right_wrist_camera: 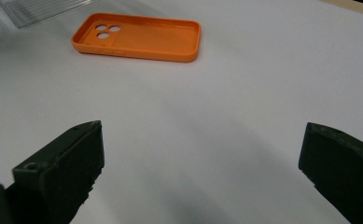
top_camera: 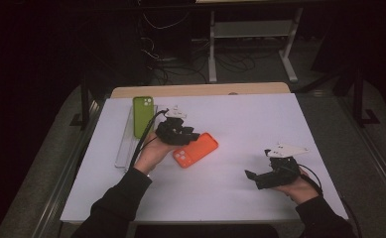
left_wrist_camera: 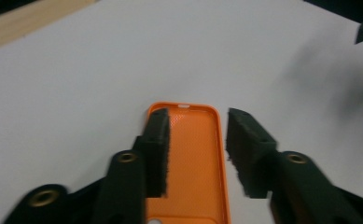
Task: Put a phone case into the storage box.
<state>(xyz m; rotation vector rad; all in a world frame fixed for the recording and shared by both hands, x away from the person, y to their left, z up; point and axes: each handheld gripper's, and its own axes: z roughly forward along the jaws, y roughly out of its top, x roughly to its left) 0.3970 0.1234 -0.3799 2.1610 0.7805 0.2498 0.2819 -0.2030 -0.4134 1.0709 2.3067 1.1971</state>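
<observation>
White tabletop [top_camera: 240, 124] bears an orange phone case [top_camera: 196, 149], hollow side up.

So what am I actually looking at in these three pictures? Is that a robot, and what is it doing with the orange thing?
There is no robot arm here. A person sits at a table covered with a white sheet and holds a hand-operated gripper in each hand.

The high view comes from a camera above the table. The other two come from small cameras riding on the grippers, looking along their black fingers.

On the sheet lie an orange phone case, hollow side up, a green phone case and a clear plastic tray at the left edge.

The left gripper is over the orange case, one finger inside it and one beside its rim; whether they pinch that rim yet I cannot tell. The right gripper rests apart, fingers wide open and empty.
</observation>
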